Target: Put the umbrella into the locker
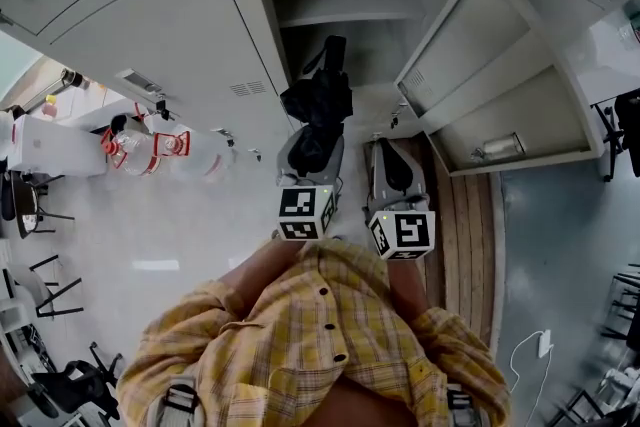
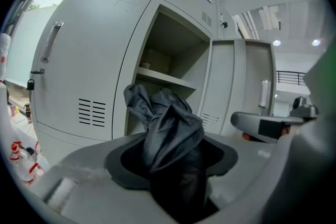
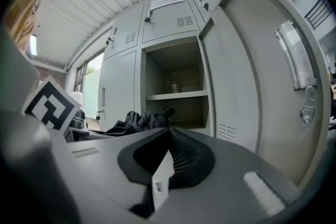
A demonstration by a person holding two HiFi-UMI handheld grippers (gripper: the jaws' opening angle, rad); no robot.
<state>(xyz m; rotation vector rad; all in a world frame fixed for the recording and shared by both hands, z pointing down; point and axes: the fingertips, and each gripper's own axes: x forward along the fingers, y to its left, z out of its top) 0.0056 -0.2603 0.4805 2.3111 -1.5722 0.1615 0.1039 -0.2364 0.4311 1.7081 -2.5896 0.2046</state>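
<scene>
Head view: a person in a yellow checked shirt [image 1: 320, 335] stands before an open grey metal locker [image 1: 262, 5], whose door [image 1: 480, 75] is swung out to the right.
Left gripper [image 1: 312, 153]: its jaws are clamped on the folded black fabric umbrella [image 1: 318, 100], which fills the gap between the pads in the left gripper view (crumpled cloth bulging upward).
Umbrella's place: in the air at the locker's front edge, below the inner shelf [image 3: 176, 95]. Its far end may just cross the opening, though the angle leaves that unsure.
Right gripper [image 1: 392, 167]: just beside the left one, on the door's side. Its dark ribbed pads meet at their tips with nothing between them.
Shelf: a small bottle-like item [image 3: 174, 83] stands toward its back edge.
Floor, left: clear plastic bottles with red labels [image 1: 150, 150] lie near the foot of the closed lockers.
</scene>
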